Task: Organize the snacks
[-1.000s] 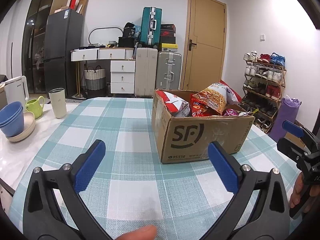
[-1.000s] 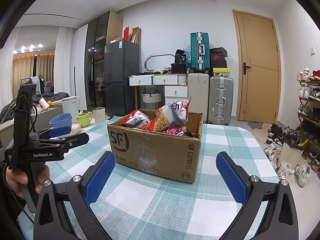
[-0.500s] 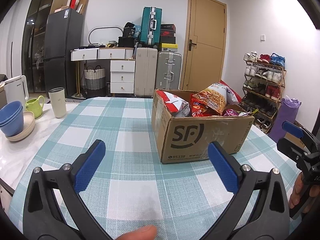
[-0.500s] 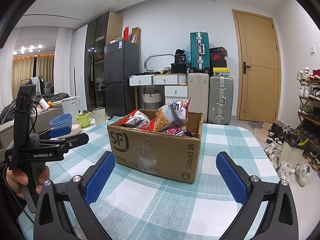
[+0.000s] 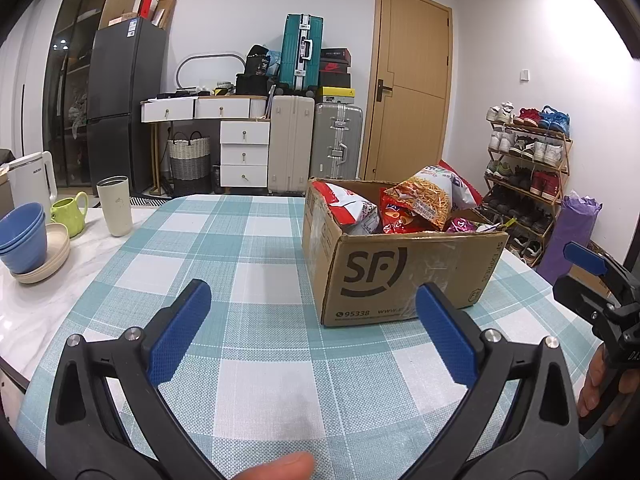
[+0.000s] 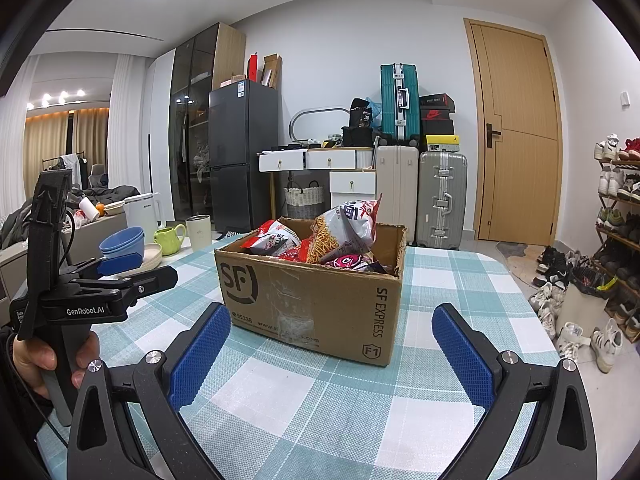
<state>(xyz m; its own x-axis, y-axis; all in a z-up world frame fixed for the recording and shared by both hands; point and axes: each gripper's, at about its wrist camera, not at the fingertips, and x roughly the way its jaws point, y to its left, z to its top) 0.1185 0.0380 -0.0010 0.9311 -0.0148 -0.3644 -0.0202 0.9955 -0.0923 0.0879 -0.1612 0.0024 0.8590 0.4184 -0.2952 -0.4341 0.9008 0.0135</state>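
A brown SF cardboard box stands open on the checked tablecloth, filled with snack bags. Among them are a red and white bag, an orange noodle-print bag and a purple packet. My left gripper hovers open over the cloth, just left of the box's near corner, holding nothing. My right gripper is open too, in front of the box. Each gripper shows in the other's view, held by a hand.
At the table's left edge are stacked blue bowls, a green mug, a cream tumbler and a white kettle. Behind stand a drawer unit, suitcases and a door. A shoe rack stands right.
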